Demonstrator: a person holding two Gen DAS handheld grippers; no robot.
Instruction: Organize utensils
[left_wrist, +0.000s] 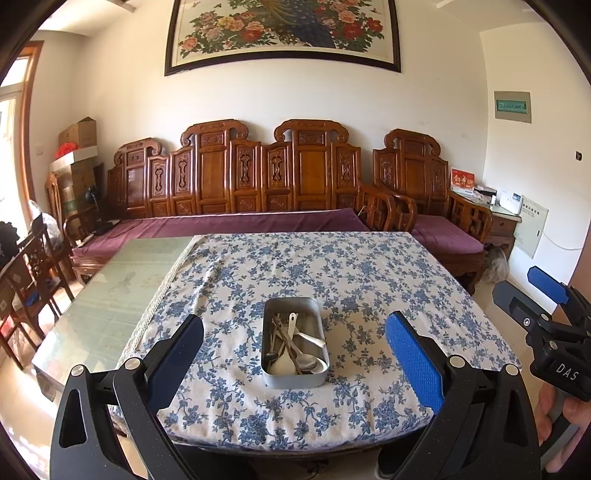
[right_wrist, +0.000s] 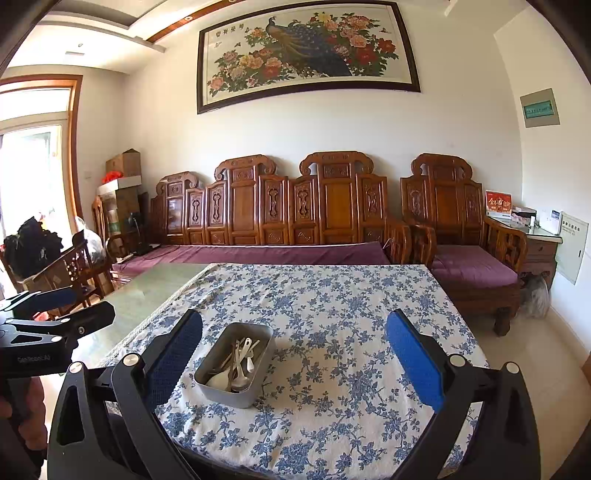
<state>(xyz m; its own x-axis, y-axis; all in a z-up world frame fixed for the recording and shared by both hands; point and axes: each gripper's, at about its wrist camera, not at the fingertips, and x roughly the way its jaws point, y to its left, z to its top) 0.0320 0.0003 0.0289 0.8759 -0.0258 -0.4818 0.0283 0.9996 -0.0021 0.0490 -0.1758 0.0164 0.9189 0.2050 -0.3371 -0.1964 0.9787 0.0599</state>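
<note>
My left gripper is spread wide, blue pads facing each other across a big gap, nothing between them, held up off the surface and pointing forward. My right gripper sits the same way: fingers far apart, empty, raised and level. From the left camera the right gripper shows at the far right edge, my hand wrapped on its handle. From the right camera, the left gripper pokes in at the left edge.
</note>
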